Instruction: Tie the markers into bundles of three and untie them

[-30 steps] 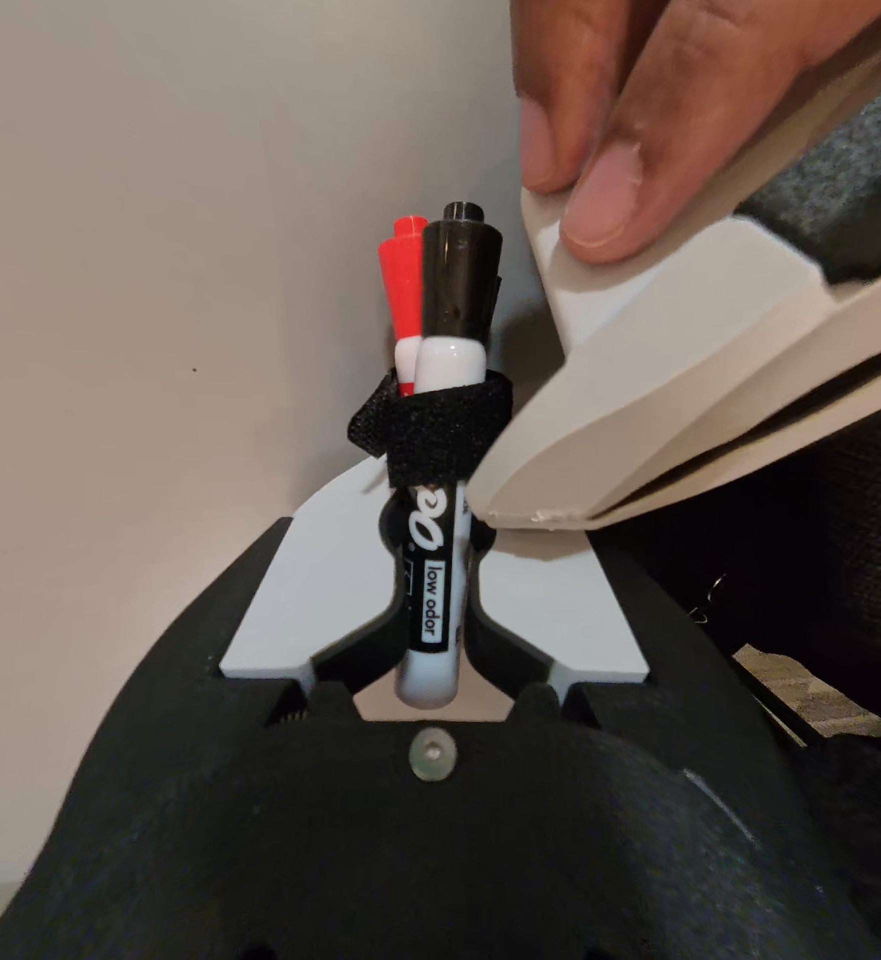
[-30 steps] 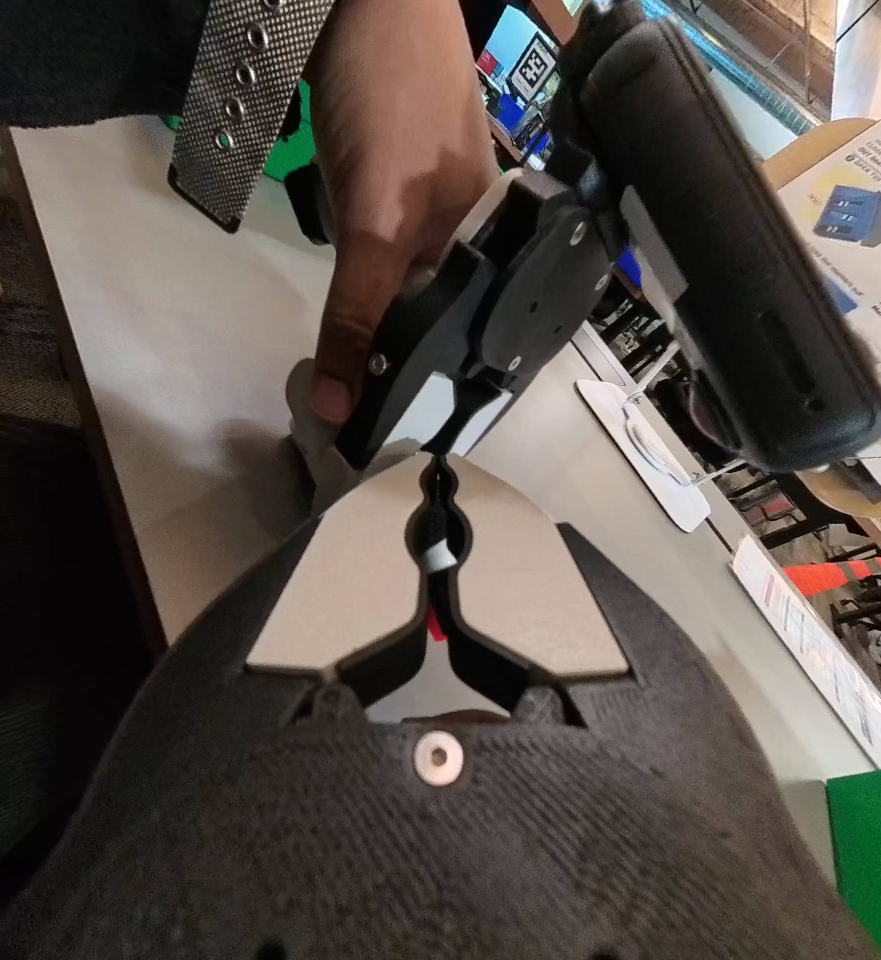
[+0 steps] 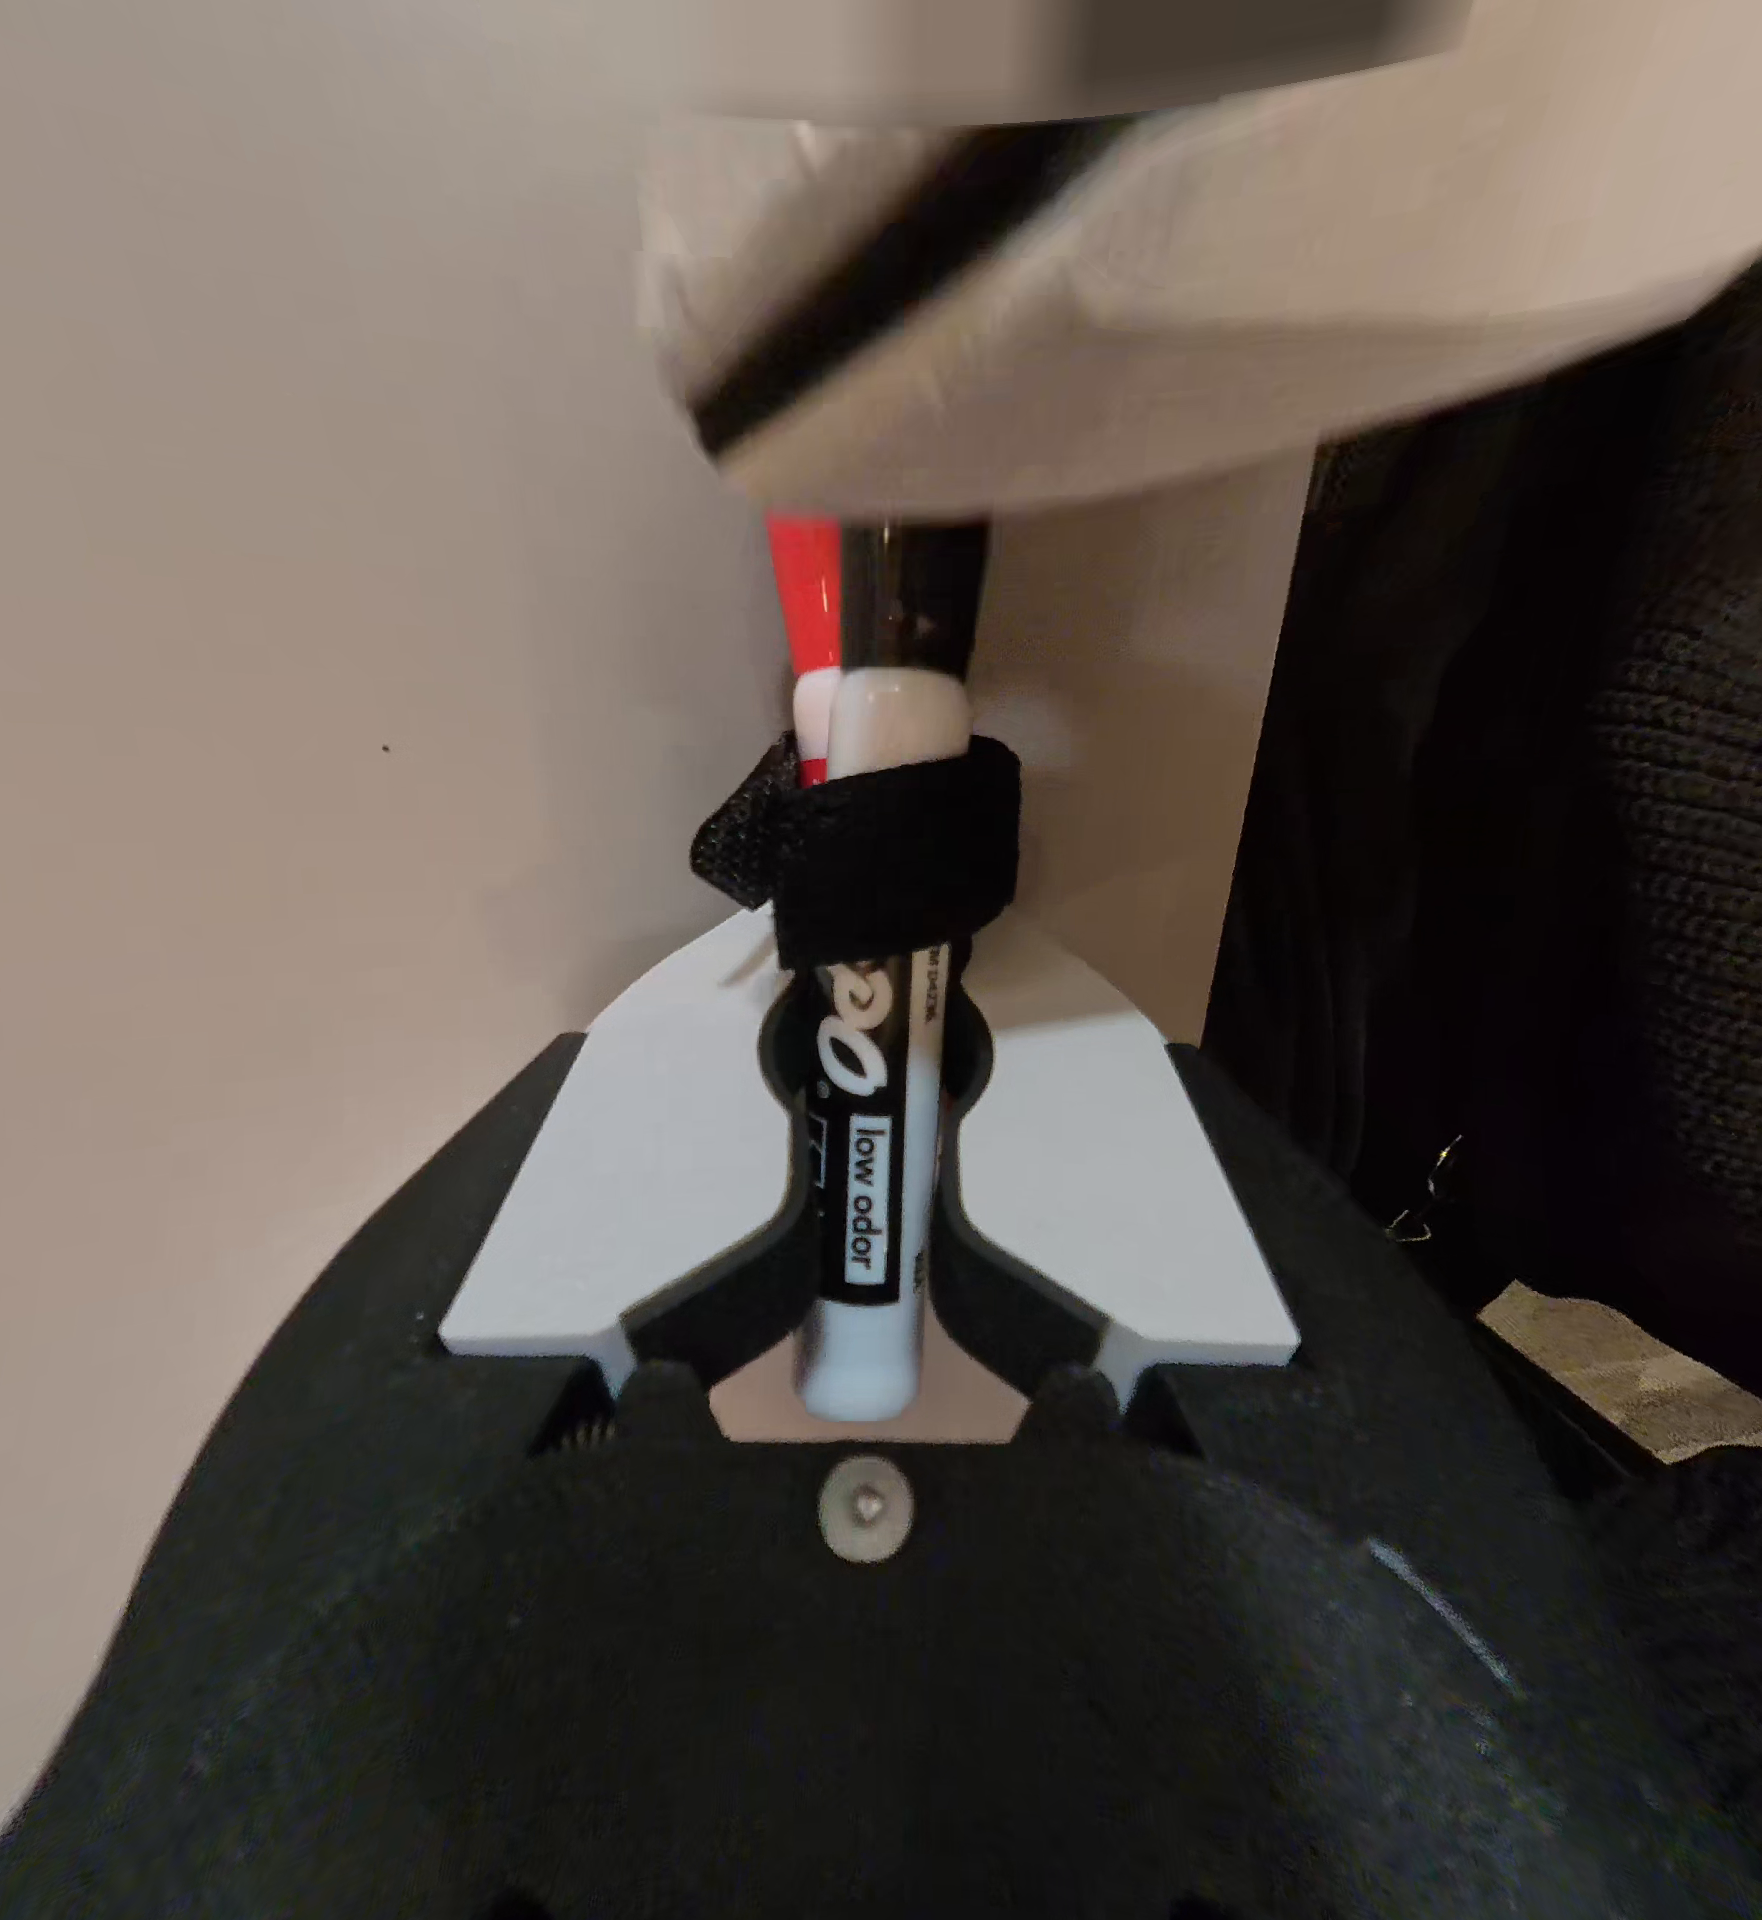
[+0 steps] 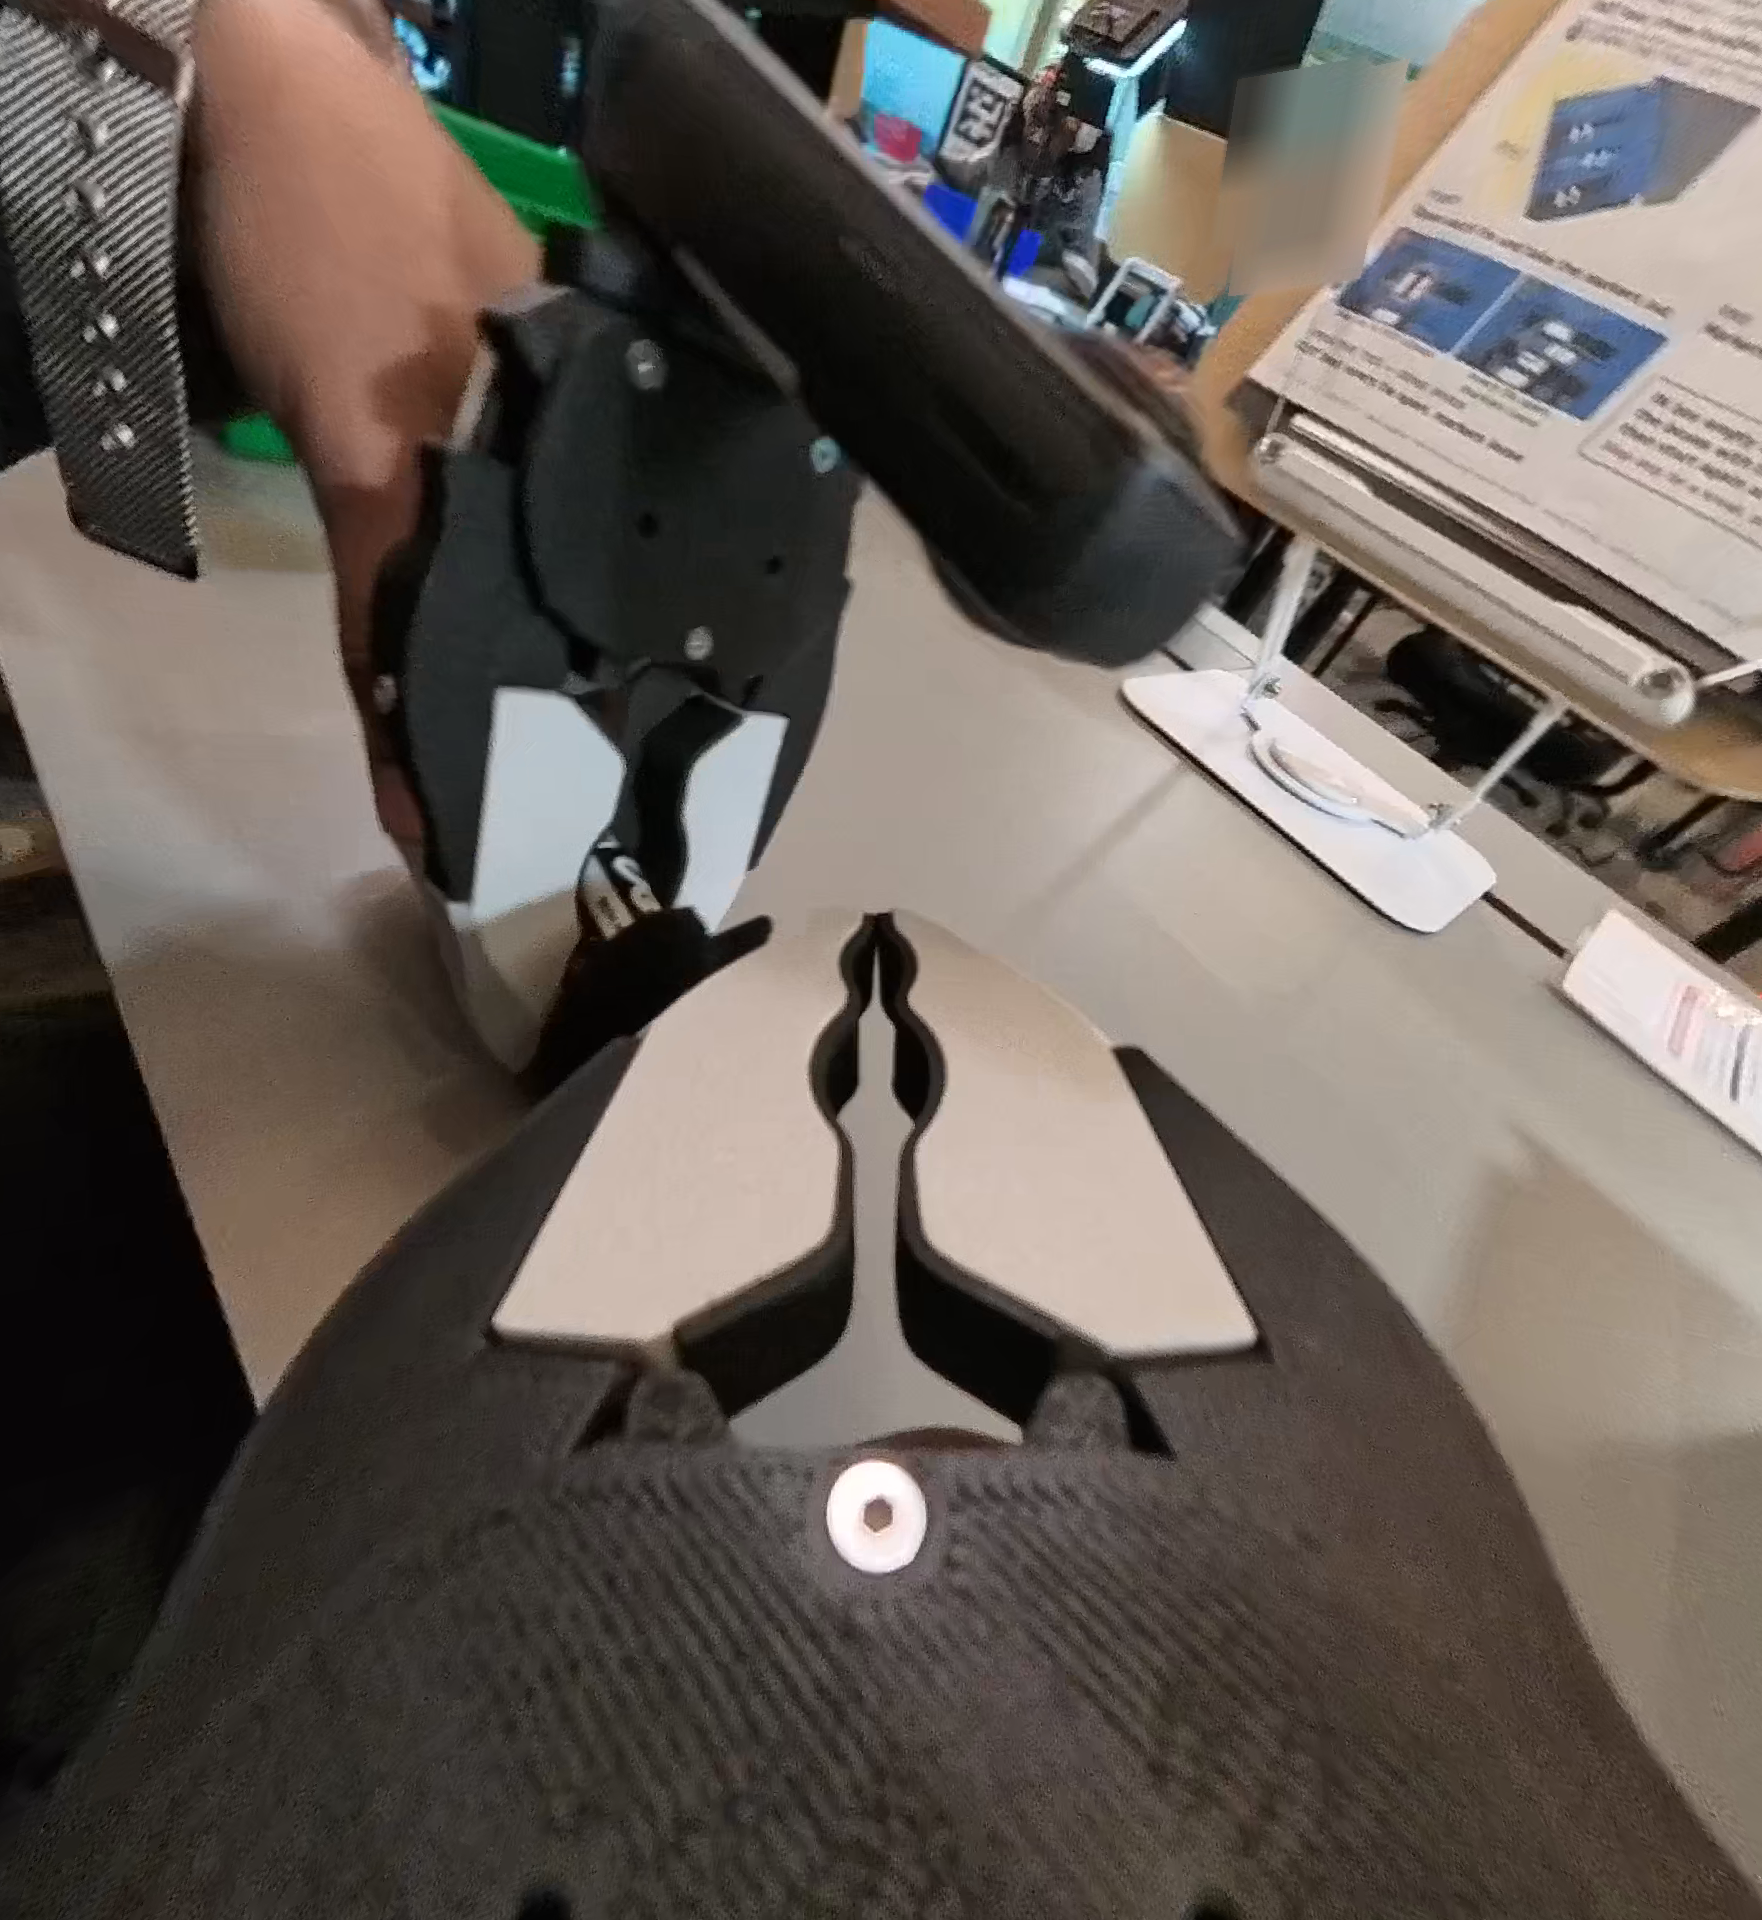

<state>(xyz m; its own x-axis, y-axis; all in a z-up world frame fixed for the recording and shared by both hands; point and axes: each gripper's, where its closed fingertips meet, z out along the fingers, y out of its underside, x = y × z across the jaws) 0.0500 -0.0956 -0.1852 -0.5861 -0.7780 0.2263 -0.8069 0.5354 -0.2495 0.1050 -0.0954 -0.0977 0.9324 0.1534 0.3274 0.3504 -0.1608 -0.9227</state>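
My left gripper [image 3: 872, 997] is shut on a bundle of markers. A black-capped marker [image 3: 861, 1195] is in front and a red-capped one [image 3: 804, 613] behind; any third is hidden. A black hook-and-loop strap [image 3: 887, 862] is wrapped around them just past the fingertips. My right gripper [image 4: 875, 930] is shut with nothing between its jaws. In the left wrist view it [image 3: 960, 343] is a blur over the marker caps. The right wrist view shows the left gripper [image 4: 638, 862], held by a hand [image 4: 337, 260], with the strap [image 4: 638, 966] below it.
A pale table [image 4: 1064, 831] lies under both grippers. A document stand [image 4: 1324, 790] with a printed sheet [image 4: 1583, 312] is at the far right, with a white labelled box [image 4: 1708, 1049] below it. Dark knitted clothing [image 3: 1583, 831] fills the right of the left wrist view. The tips of one gripper are about 10 centimeters away from the tips of the other.
My right gripper has moved off from beside the strap and up over the marker caps, blurred in motion. The left gripper still holds the strapped bundle.
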